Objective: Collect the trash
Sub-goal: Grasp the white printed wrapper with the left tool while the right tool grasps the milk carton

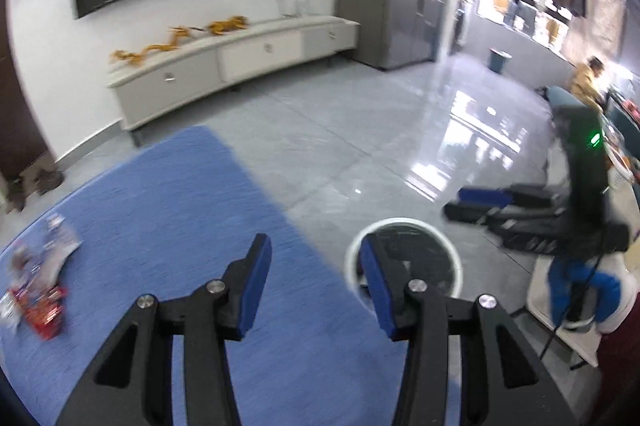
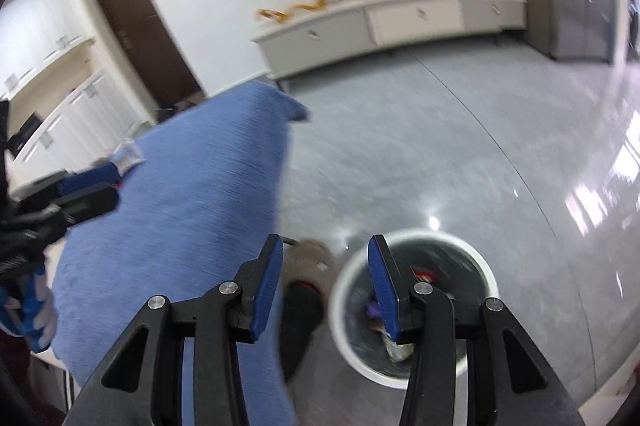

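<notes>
The remaining trash, a loose cluster of red, white and blue crinkled snack wrappers (image 1: 38, 290), lies at the far left edge of the blue fabric-covered worktop (image 1: 192, 210). My left claw (image 1: 314, 284) hangs above the worktop, spread wide with nothing held. I judge the step in hand to be the approach to these wrappers. To do it well, I bring the left claw low over one wrapper, straddle a raised crease and pinch that, not the cloth.

The round white-rimmed waste bin with a dark liner (image 2: 414, 306) stands on the grey floor just beside the worktop's right edge and holds some trash already. My right claw (image 2: 324, 286) hovers over its near rim, spread wide, empty.
</notes>
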Tool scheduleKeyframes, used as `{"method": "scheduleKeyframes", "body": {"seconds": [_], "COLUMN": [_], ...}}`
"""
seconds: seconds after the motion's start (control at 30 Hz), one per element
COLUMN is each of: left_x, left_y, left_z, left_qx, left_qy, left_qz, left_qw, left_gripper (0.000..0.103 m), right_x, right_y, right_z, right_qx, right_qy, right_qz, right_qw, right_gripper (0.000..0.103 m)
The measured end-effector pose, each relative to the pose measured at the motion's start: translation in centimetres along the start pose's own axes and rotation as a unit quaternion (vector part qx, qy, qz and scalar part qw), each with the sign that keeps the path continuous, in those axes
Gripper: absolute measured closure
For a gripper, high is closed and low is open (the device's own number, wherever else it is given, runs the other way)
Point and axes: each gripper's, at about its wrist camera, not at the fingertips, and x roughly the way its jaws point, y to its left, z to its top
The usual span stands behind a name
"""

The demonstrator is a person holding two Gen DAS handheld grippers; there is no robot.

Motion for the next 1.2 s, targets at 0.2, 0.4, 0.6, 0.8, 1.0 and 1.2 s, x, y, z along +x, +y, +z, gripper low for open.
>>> {"method": "scheduleKeyframes", "body": {"seconds": [0.2, 0.4, 0.6, 0.8, 1.0, 1.2], "left_x": [-5.9, -10.4, -12.4, -11.8, -9.7, -7.0], "left_y": [8.8, 19.7, 30.1, 37.8, 41.9, 43.9], "left_z": [-3.8, -8.3, -13.6, -16.7, -16.7, -15.9], "left_qx": [-0.055, -0.128, -0.205, -0.261, -0.289, -0.3], "left_qy": [-0.025, -0.043, -0.04, -0.034, -0.038, -0.037], "left_qz": [0.061, 0.123, 0.183, 0.207, 0.203, 0.186], "left_qw": [0.9963, 0.9832, 0.9606, 0.9423, 0.9349, 0.9348], "left_gripper": [0.058, 0.053, 0.05, 0.05, 0.05, 0.05], "right_x": [-1.0, 0.0, 3.1, 8.9, 14.7, 20.4], "right_y": [8.6, 17.7, 24.5, 29.8, 33.5, 36.2], "right_z": [3.4, 5.5, 7.1, 8.7, 9.6, 10.9], "right_qx": [-0.068, -0.14, -0.169, -0.164, -0.131, -0.06], "right_qy": [-0.017, -0.009, 0.015, 0.045, 0.077, 0.109], "right_qz": [0.026, 0.043, 0.074, 0.089, 0.1, 0.112], "right_qw": [0.997, 0.989, 0.983, 0.981, 0.983, 0.986], "right_gripper": [0.056, 0.049, 0.047, 0.044, 0.044, 0.043]}}
